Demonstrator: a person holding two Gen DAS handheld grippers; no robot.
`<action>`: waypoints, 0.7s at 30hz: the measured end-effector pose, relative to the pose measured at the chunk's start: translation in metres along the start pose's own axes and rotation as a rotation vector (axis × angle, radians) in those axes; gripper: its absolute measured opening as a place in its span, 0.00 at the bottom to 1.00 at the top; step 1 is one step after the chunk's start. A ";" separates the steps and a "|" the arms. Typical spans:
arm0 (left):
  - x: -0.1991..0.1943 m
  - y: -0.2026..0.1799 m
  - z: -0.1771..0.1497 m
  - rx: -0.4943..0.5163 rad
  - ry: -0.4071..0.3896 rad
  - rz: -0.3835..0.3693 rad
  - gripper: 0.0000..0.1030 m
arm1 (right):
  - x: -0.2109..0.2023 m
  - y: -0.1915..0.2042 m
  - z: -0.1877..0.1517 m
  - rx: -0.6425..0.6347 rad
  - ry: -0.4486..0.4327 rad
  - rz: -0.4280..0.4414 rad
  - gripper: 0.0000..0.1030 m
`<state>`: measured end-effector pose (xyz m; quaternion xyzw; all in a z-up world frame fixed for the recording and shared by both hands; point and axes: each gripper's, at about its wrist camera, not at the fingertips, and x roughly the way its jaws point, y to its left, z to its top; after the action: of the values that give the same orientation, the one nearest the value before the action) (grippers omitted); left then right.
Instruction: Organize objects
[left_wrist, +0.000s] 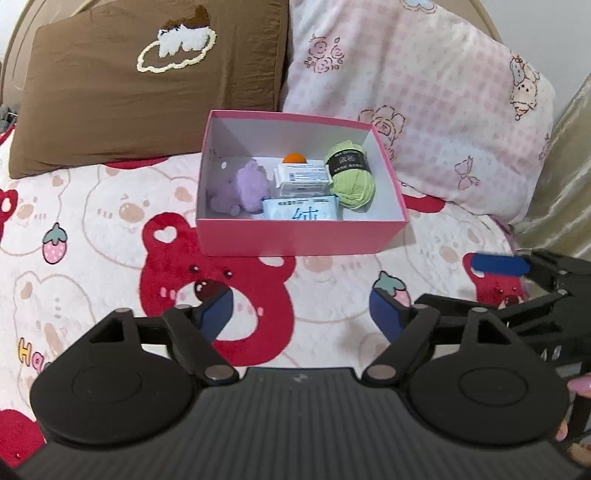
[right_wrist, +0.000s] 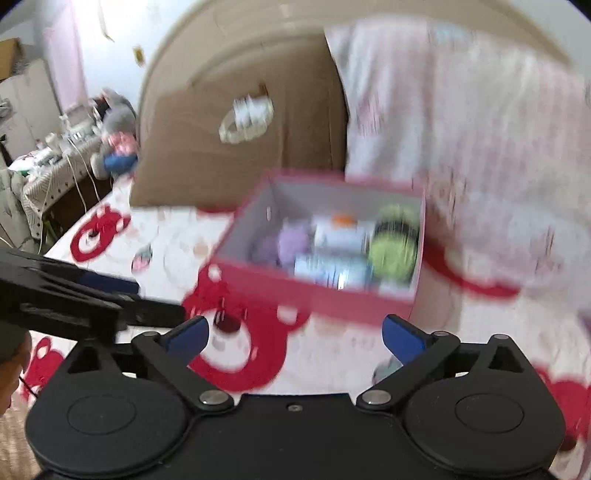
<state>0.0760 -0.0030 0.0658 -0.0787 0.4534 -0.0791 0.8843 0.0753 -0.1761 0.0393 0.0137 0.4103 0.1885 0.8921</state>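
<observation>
A rectangular pink cardboard box (left_wrist: 295, 236), white inside and open at the top, rests on a plush bedspread (left_wrist: 92, 229) printed with red bears and strawberries, near the head edge of the bed, just in front of a brown pillow (left_wrist: 110, 99) with a tufted cloud motif and a pink checked pillow (left_wrist: 424, 110). Inside, from its left wall to its right: a fuzzy lilac plush toy (left_wrist: 240, 186), two flat wrapped tissue packs (left_wrist: 301, 179), one behind the other, a rounded orange object (left_wrist: 294, 158) at the back wall, largely hidden, and a green yarn skein (left_wrist: 351, 173) with a dark paper band. The left gripper (left_wrist: 301, 312) hovers over the bedspread short of the box's front wall, blue-padded fingers spread, nothing between them. The right gripper (right_wrist: 295, 334) is likewise spread and empty; its view is blurred, so its contents appear only as colour patches.
</observation>
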 end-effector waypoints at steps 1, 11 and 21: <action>0.000 0.002 -0.001 -0.003 -0.001 0.003 0.86 | 0.004 -0.004 -0.001 0.031 0.028 0.019 0.99; 0.004 0.011 -0.005 -0.018 0.003 0.070 1.00 | 0.020 -0.017 -0.009 0.135 0.073 -0.013 1.00; 0.015 0.021 -0.009 -0.055 0.041 0.083 1.00 | 0.017 -0.015 -0.008 0.095 0.021 -0.102 1.00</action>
<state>0.0791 0.0131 0.0441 -0.0825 0.4764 -0.0313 0.8748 0.0842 -0.1848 0.0187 0.0333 0.4285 0.1232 0.8945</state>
